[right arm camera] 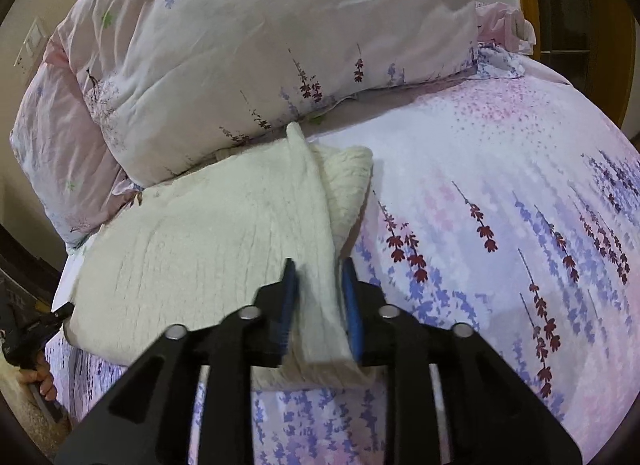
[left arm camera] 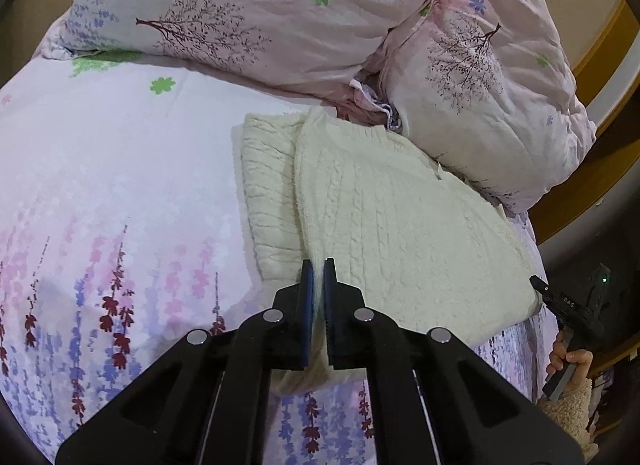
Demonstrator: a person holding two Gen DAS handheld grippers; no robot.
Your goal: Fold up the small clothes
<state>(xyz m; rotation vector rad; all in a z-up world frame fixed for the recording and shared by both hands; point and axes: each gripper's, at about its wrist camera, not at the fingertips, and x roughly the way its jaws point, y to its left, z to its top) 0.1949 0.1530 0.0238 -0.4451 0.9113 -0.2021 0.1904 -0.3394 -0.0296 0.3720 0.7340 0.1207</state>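
On a floral bed (left arm camera: 100,169), beside a heaped quilt (left arm camera: 280,5), a cream sweater (left arm camera: 400,225) lies partly folded, one side already turned over. Its near hem is pinched by the left gripper (left arm camera: 319,277), jaws together on the knit. A thicker fold sits between the right gripper (right arm camera: 318,277)'s half-parted jaws, apparently for a joint lift.

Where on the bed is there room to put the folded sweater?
The flowered sheet is bare beside the cream sweater, on the side away from the pillow, below the folded quilt. It is crowded where the sweater's far edge tucks against the pillow.
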